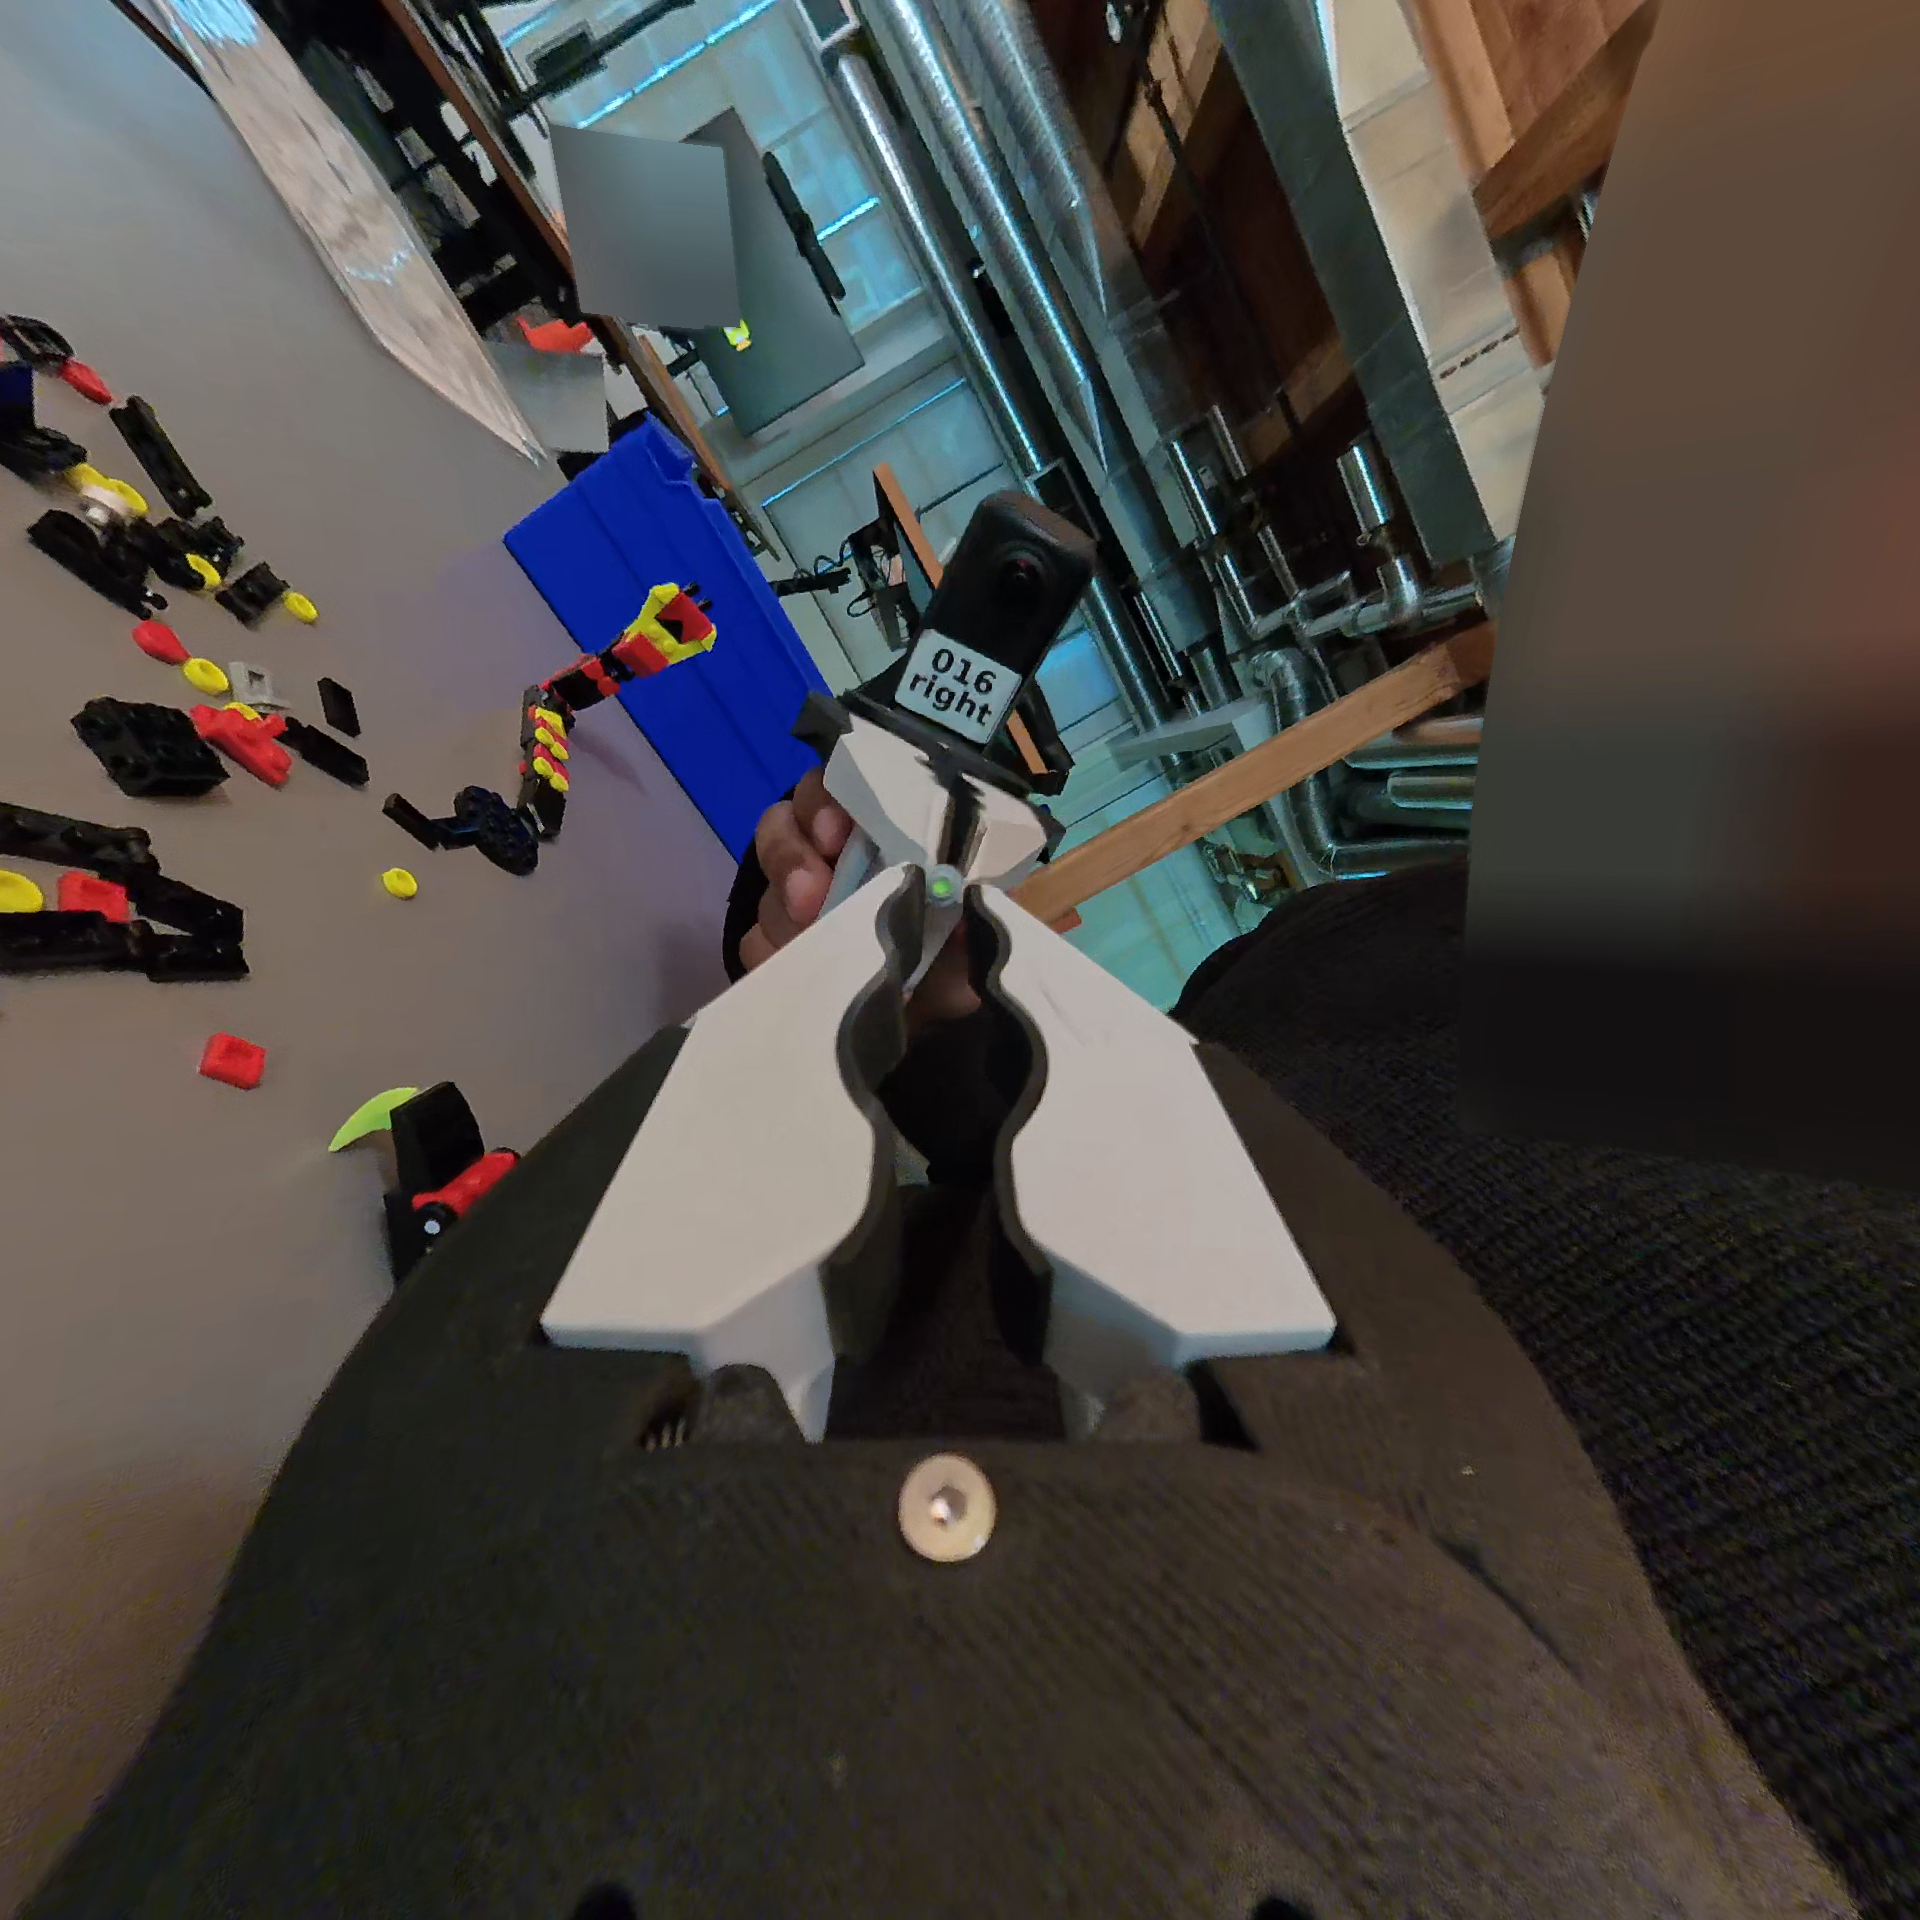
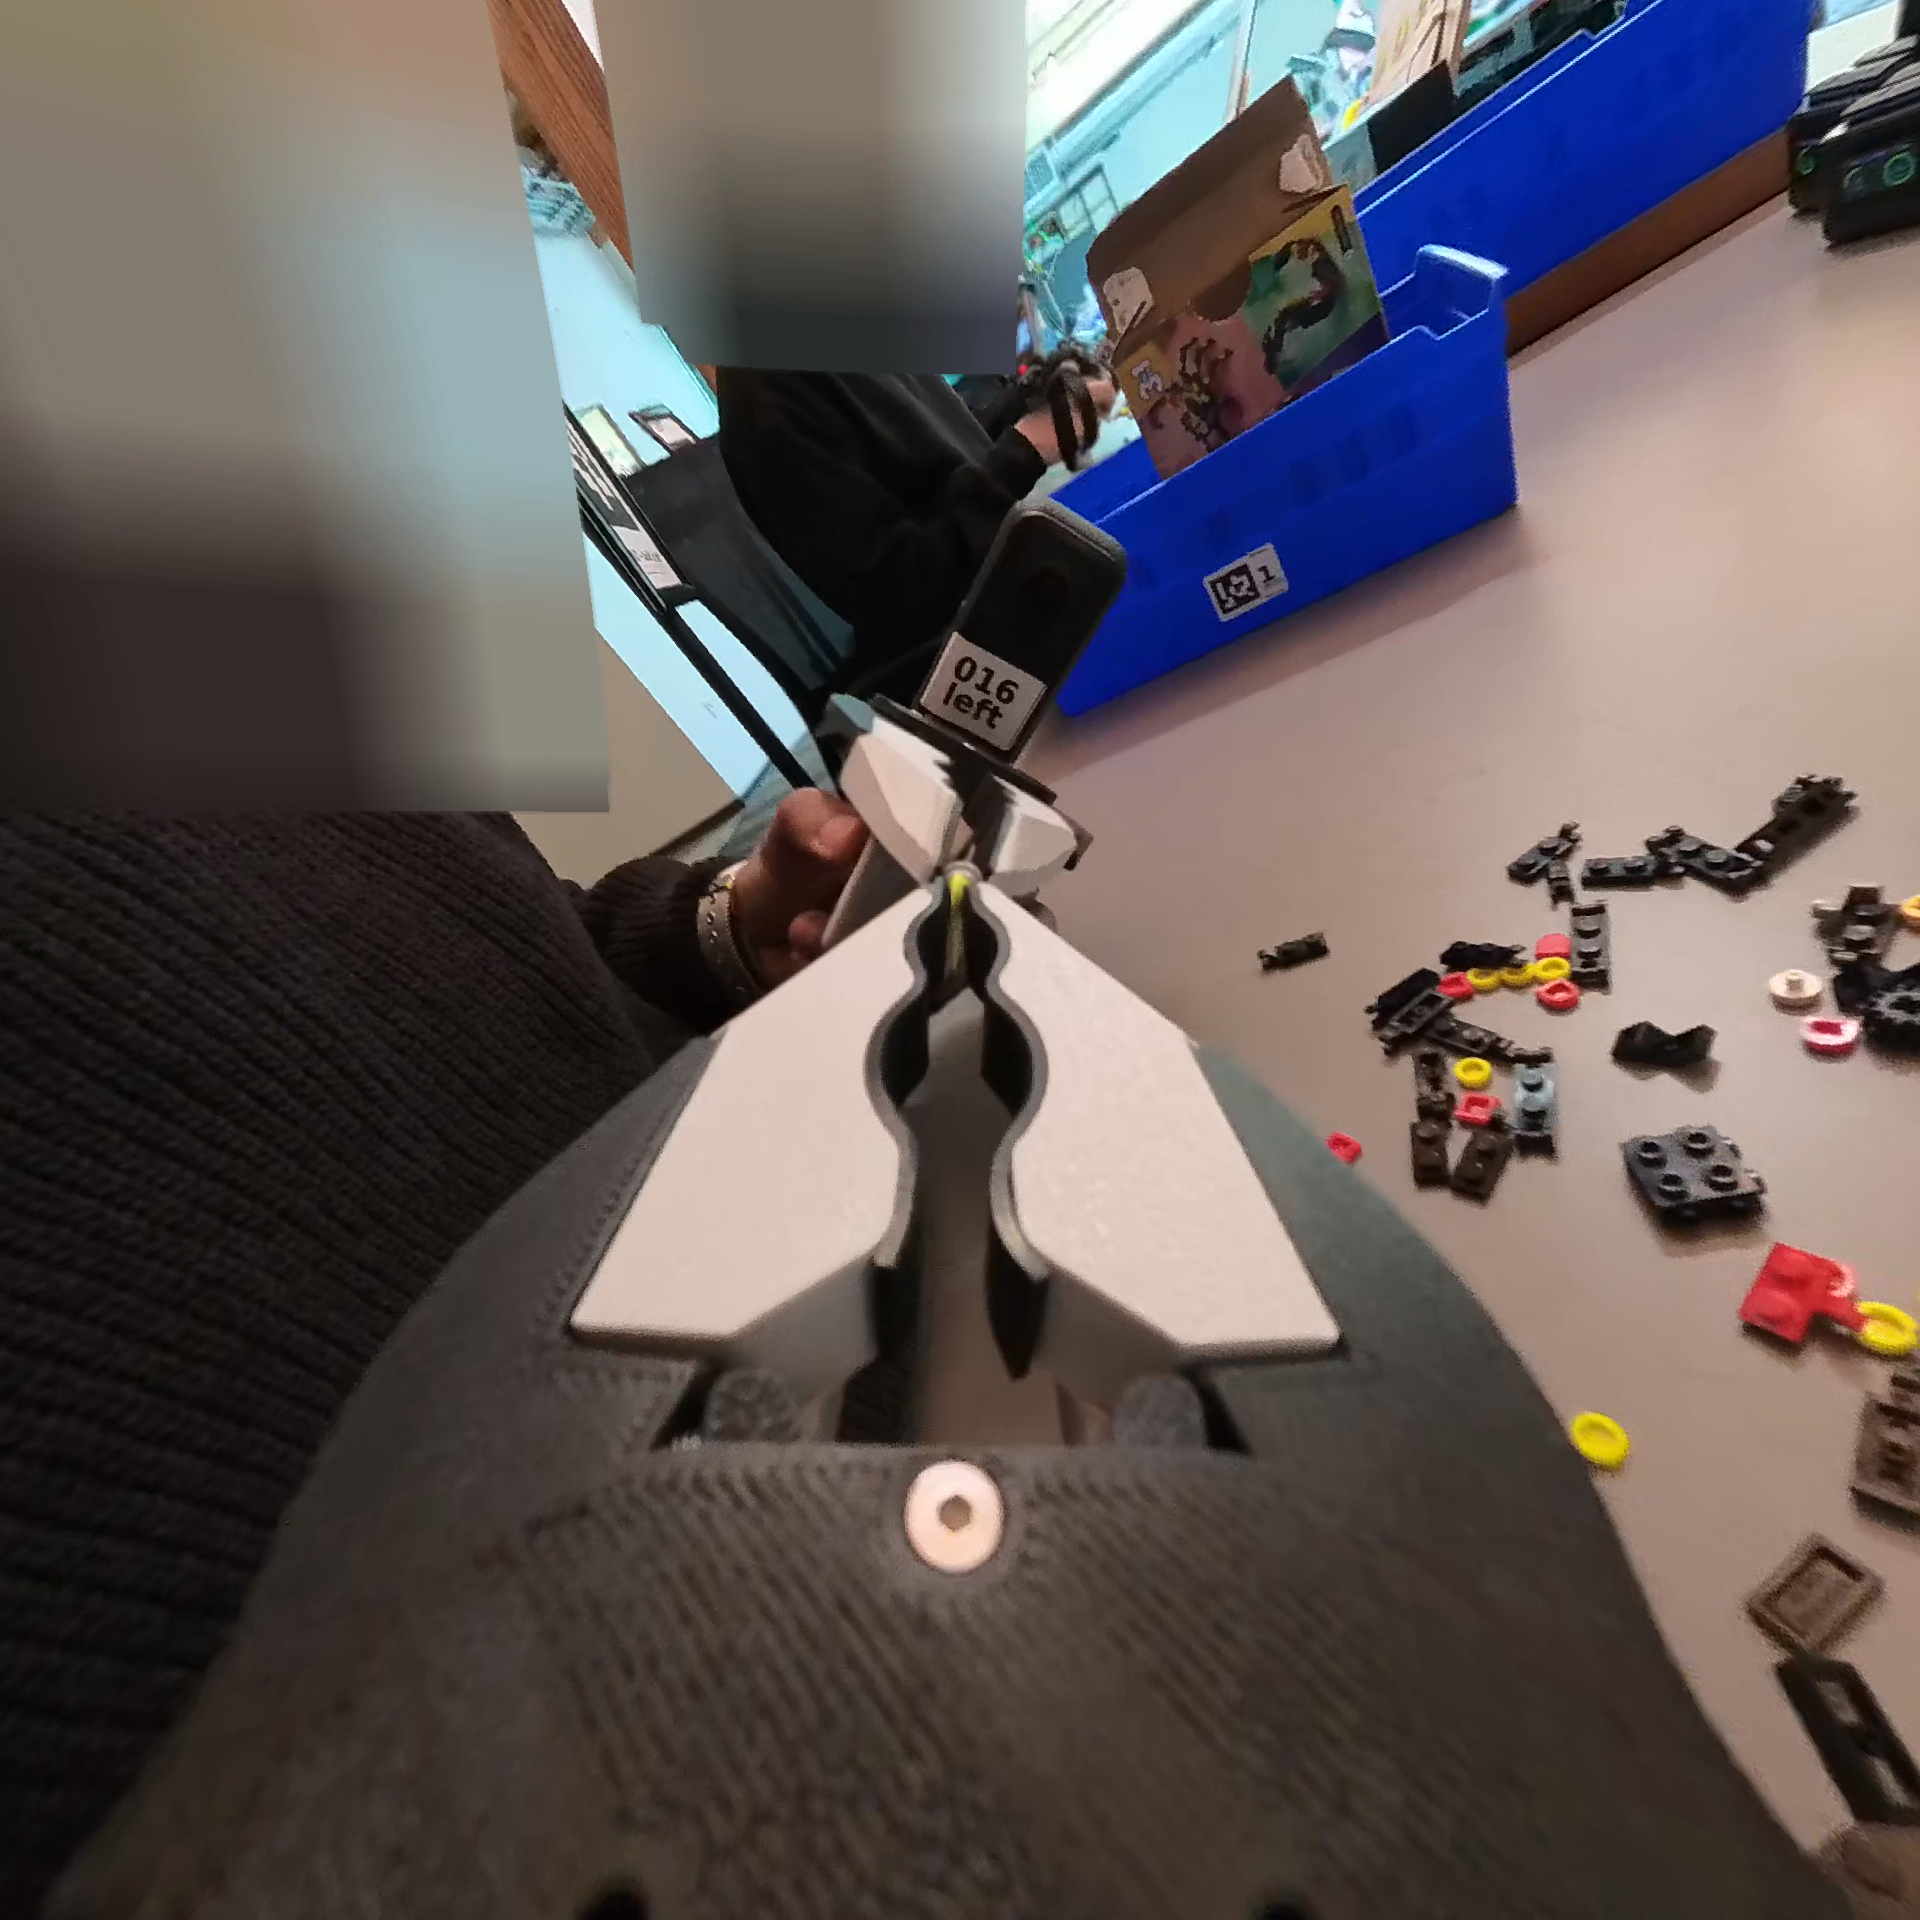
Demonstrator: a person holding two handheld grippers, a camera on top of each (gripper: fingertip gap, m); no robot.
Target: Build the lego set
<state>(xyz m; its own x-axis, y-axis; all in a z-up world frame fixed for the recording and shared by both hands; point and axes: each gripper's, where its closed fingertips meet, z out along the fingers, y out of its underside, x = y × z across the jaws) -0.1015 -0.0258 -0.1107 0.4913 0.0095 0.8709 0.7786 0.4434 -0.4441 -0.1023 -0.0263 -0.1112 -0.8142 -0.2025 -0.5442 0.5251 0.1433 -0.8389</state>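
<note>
My two grippers face each other tip to tip, raised above the grey table (image 1: 260,1351). In the left wrist view my left gripper (image 1: 940,891) is shut on a small lime-green piece with a light grey ring (image 1: 943,886). The right gripper's tips touch the same spot. In the right wrist view my right gripper (image 2: 954,902) is shut on a thin lime-green piece (image 2: 954,920), seen edge-on, with the left gripper pressed against its far end. A partly built red, yellow and black chain (image 1: 623,665) lies on the table.
Loose black, red and yellow pieces (image 1: 156,727) lie scattered on the table (image 2: 1558,727), among them a black plate (image 2: 1694,1169) and a lime claw (image 1: 374,1117). A blue bin (image 2: 1299,499) holds a cardboard box (image 2: 1236,312). A person's dark sleeve is close by. Less than 4 cm separates the two grippers' tips. The black plate (image 2: 1694,1169) is about 15 cm from both grippers' fingertips.
</note>
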